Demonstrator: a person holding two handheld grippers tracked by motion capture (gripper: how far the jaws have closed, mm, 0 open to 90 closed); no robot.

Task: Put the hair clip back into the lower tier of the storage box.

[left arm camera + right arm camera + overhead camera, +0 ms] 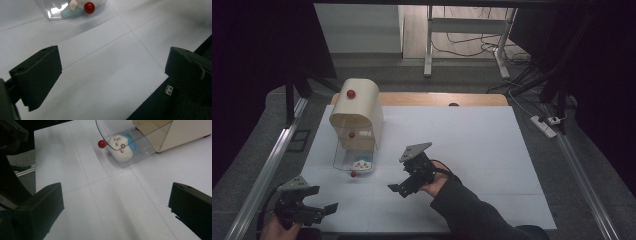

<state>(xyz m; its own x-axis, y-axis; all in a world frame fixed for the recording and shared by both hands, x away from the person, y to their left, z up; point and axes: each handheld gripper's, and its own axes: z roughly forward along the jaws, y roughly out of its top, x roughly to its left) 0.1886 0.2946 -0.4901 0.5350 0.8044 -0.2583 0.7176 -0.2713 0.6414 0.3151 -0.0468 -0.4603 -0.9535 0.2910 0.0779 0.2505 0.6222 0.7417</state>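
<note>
On the left half of the white table sheet (472,145) sits the cream box (357,112), with its clear drawer (353,161) pulled out toward you and a small plush toy (362,164) lying inside. A red knob (354,174) marks the drawer's front rim.

Open room: bare sheet lies between the drawer front and both of your tools, and the whole right half of the sheet is free. The metal rail (267,172) runs just beside the sheet's left edge, near your left gripper (314,210).

Your right gripper (404,186) hovers to the right of the drawer front, near it but apart, jaws spread wide and holding nothing. Your left gripper is low over the near left corner of the sheet, jaws likewise spread and empty.

View differences: the right gripper view shows the toy (122,146) clearly, a white face with a blue cap, behind the drawer's transparent wall (140,147), plus the knob (101,144) and a corner of the box (185,131). The left gripper view catches the knob (89,7) and the drawer's front edge (57,13), cut off at the top, and the sheet's near edge dropping to dark floor at lower right.

Hard to tell: in the high view the toy is small and indistinct. Two more red knobs (351,93) show on the box; what they attach to is unclear.
</note>
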